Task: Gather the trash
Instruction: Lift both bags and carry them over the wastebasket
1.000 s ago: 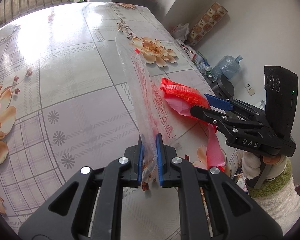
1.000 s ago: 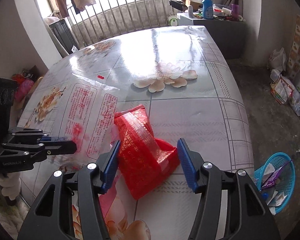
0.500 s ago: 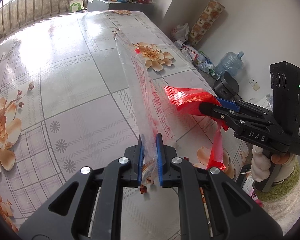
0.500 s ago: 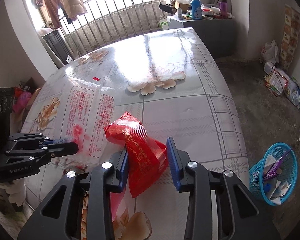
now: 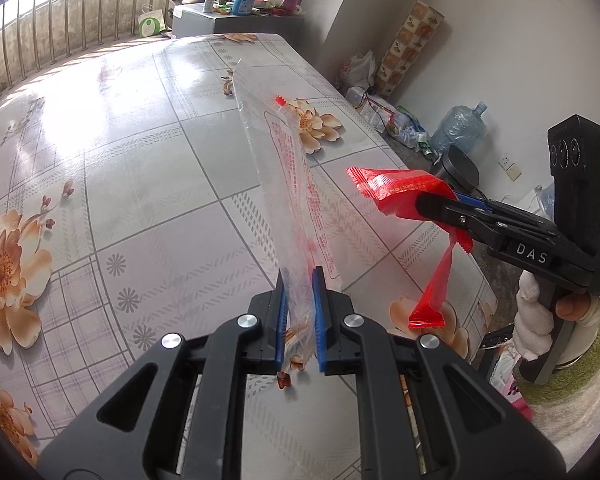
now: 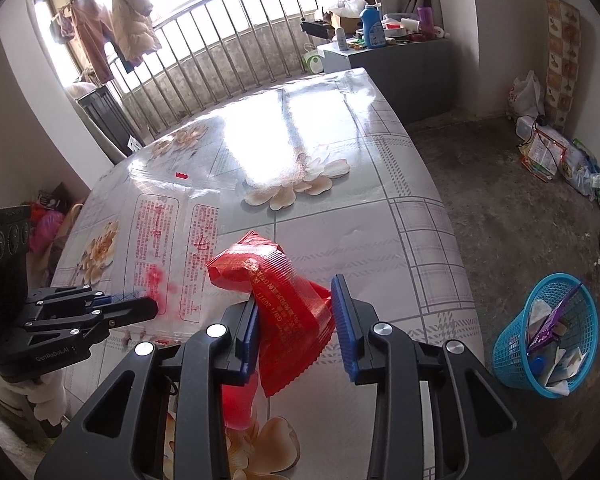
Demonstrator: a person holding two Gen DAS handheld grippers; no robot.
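Count: two claws, two wrappers, one desk, one basket.

Left claw (image 5: 299, 316): clenched on the lower edge of one clear plastic bag (image 5: 284, 184) with red print. The bag stands up off the desk (image 5: 120, 152), edge-on in the left wrist view. In the right wrist view the same bag (image 6: 168, 240) shows its flat face, two boxed panels of red text readable as shapes only, and the left claw (image 6: 140, 306) comes in from the left, pinching its lower edge.

Right claw (image 6: 296, 320): grasping one crumpled red wrapper (image 6: 284, 300), both blue pads pressed against it. The wrapper is lifted clear of the desk (image 6: 380, 240). Left wrist view adds what the right one hides: the right claw (image 5: 428, 202) seen from the side, with the red wrapper (image 5: 400, 192) sticking out in front and a long red tail hanging down below it, plus a hand (image 5: 572, 308) on the handle.

Right wrist view only: one blue mesh basket (image 6: 504, 344) on the floor to the right of the desk, already holding papers and wrappers; railing and hanging clothes behind.

Left wrist view only: one large water bottle (image 5: 460, 128) on the floor by the wall.
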